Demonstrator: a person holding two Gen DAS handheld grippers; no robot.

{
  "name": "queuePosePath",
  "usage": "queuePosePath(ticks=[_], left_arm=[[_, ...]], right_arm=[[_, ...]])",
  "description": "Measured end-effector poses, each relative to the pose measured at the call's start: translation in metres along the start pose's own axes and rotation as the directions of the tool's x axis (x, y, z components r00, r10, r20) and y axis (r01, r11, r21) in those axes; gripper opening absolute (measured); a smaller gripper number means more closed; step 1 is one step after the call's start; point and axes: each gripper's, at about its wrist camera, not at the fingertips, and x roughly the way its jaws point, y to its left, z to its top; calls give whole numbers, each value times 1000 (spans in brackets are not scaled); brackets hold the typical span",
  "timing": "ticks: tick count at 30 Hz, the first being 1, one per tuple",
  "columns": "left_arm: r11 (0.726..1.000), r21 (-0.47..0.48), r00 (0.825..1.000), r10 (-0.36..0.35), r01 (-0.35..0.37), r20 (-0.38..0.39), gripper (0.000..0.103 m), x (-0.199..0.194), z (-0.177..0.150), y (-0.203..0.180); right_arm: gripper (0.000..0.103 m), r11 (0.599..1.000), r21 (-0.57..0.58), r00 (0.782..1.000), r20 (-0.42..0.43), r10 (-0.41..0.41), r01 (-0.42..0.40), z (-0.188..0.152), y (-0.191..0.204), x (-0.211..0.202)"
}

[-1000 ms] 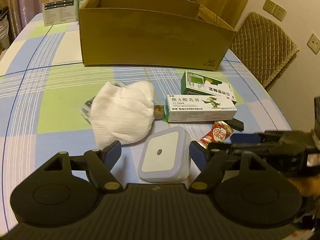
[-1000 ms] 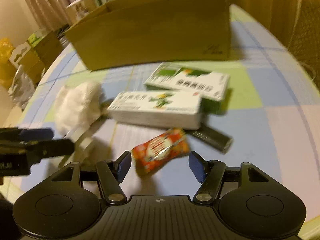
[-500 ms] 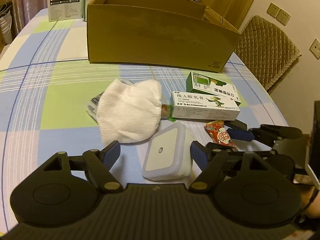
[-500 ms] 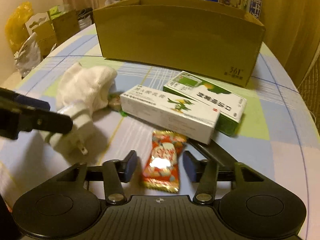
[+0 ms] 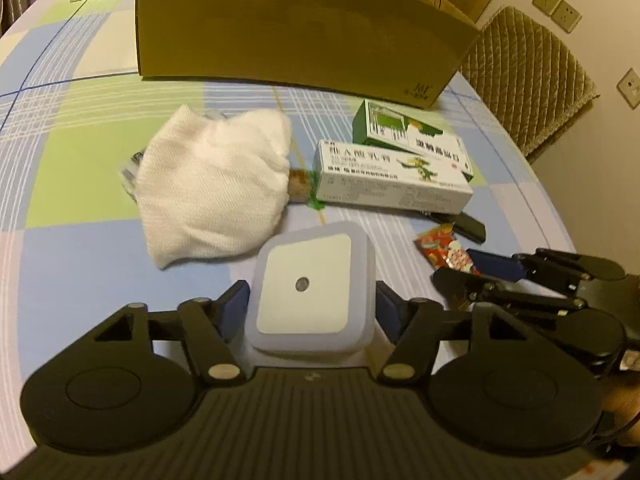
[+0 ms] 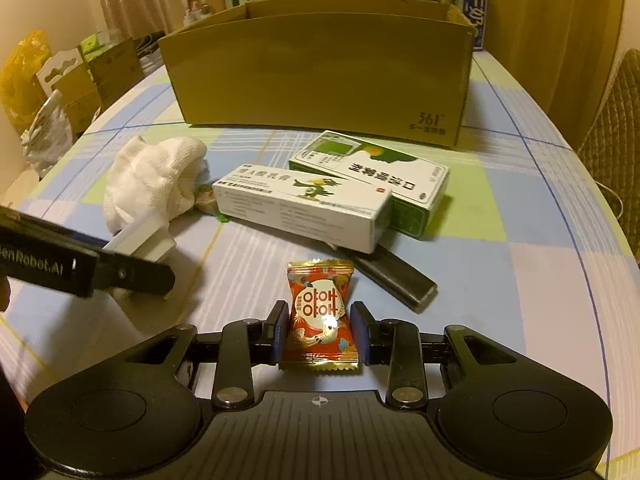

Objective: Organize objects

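While tongs grip, cloth (image 5: 212,196), boxes (image 6: 304,208) nearby

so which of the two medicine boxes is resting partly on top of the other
The white box with the green bird; its far end leans on the green-sided box, which lies flat nearer the cardboard box.

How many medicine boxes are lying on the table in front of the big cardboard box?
2. The white medicine box lies nearer the grippers; the green-and-white medicine box lies just behind it, touching it, closer to the cardboard box. The white cloth may hide others.
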Motion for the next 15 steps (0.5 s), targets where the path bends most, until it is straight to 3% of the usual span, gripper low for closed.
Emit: queuePosePath(ticks=[15], left_arm=[[997, 24, 996, 66, -68, 53, 61, -14, -7, -23]], right_arm=[[30, 1000, 11, 1000, 14, -8, 8, -3, -3, -15]])
